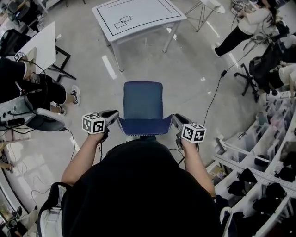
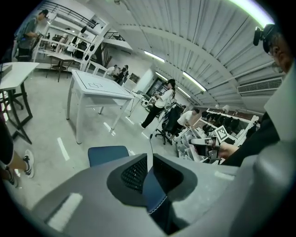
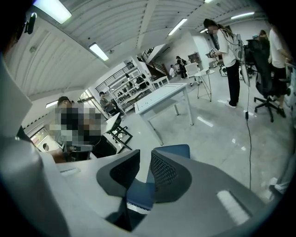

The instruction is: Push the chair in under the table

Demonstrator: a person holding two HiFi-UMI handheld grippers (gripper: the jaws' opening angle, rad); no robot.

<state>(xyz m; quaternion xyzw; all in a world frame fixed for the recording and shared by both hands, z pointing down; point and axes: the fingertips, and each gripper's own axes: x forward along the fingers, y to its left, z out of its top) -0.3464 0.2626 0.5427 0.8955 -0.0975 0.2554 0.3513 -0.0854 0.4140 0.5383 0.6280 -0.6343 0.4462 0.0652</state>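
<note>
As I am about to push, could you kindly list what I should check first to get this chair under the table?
1. Left gripper jaws shut on chair backrest: ok.
2. Right gripper jaws shut on backrest: ok.
3. Chair lined up with table: ok.
4. Floor between them free of obstacles: ok.
5. Chair base rolls freely: cannot tell, hidden under seat.

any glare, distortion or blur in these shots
Head view: fisheye curves the shelves, with bright glare streaks on the floor. Left gripper view: dark round corners, and the near edge of the chair is soft. Right gripper view: ceiling light blown out.
</note>
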